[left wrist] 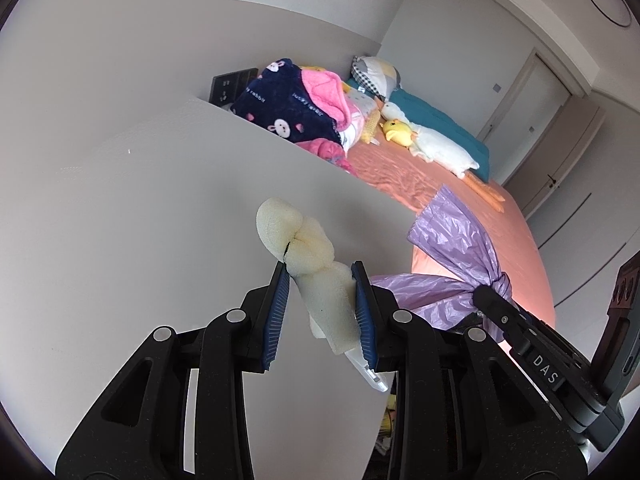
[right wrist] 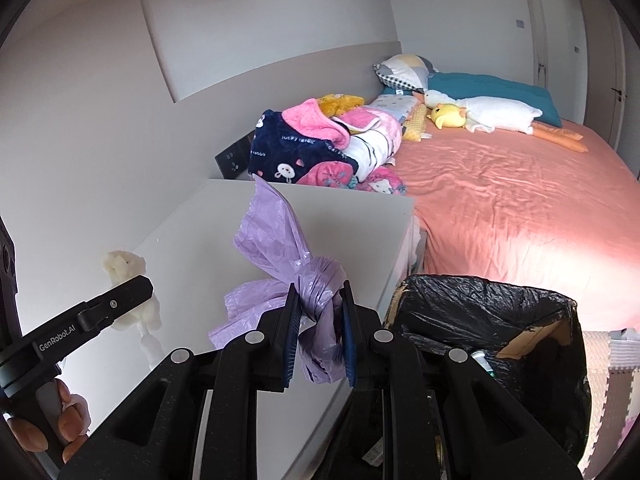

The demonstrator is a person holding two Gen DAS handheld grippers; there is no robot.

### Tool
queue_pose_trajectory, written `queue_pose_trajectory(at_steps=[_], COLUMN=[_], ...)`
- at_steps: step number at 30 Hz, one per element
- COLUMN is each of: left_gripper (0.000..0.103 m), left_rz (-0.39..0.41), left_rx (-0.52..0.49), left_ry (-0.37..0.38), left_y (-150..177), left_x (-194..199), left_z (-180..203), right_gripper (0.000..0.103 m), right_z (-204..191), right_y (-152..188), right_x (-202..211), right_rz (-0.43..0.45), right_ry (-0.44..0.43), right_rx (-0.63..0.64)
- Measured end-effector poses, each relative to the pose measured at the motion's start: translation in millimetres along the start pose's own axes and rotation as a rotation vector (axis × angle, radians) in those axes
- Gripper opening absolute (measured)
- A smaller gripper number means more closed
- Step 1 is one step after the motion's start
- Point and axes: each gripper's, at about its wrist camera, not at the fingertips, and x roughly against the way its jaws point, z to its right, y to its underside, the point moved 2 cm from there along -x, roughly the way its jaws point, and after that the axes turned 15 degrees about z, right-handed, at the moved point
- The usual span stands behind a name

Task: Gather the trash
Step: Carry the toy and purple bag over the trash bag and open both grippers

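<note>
My left gripper [left wrist: 322, 276] is shut on a piece of cream-white foam [left wrist: 316, 268], held above the white bedside cabinet top [left wrist: 140, 220]. The foam also shows in the right wrist view [right wrist: 124, 266] at the far left. My right gripper [right wrist: 320, 302] is shut on the knot of a crumpled purple plastic bag [right wrist: 280, 256], held over the cabinet's right part. The bag shows in the left wrist view [left wrist: 456, 248] to the right. A cardboard bin lined with a black bag [right wrist: 488, 320] stands open on the floor, right of the cabinet.
A bed with a salmon sheet [right wrist: 520, 208] lies beyond the cabinet, with folded blankets [right wrist: 316, 148], pillows and plush toys [right wrist: 480, 114]. A dark socket panel [right wrist: 234, 162] is on the wall behind the cabinet. Foam floor mats [right wrist: 608, 356] lie at right.
</note>
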Motion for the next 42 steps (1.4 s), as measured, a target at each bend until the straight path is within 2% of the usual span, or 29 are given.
queue_pose_trajectory(at_steps=[13,21,26,31,39,40,41,42], left_gripper=[0.032,0.033,0.034,0.034,0.034,0.046,0.060,0.092], left_rz=[-0.055,-0.104,-0.146,-0.212,-0.292,-0.304,-0.305,-0.289], left_rx=[-0.064,-0.102,-0.129,-0.107,-0.106,-0.124,-0.142,-0.151], left_ry=[0.094,0.180,0.249,0.357,0.474,0.477,0.462,0.435], left_y=[16.5,28.3,40.1,51.8,61.9,63.8,64.0,62.4], left_x=[-14.2,-21.6,-26.7,-35.2,-42.2,-41.7,-42.0,-42.0], left_z=[53.7,85.3,107.4,121.4,136.8,140.4,142.1,140.9], right_gripper=[0.020,0.020,0.020,0.020,0.020,0.031,0.057,0.069], right_z=[57.2,93.6,116.5,136.0,151.6,152.8,154.1,155.0], right_y=[-2.7,-2.0,-1.2,-4.2,-10.2,-10.7,-11.2,-11.6], right_x=[25.7,40.9,52.6,65.5,79.3,80.8,82.8,85.4], right_rz=[0.024,0.032,0.035,0.053,0.088,0.092,0.100,0.117], right_ry=[0.093,0.159,0.194,0.213,0.241,0.255,0.278,0.302], right_rx=[-0.062,-0.115,-0.144,-0.175,-0.193,-0.188,-0.186,-0.184])
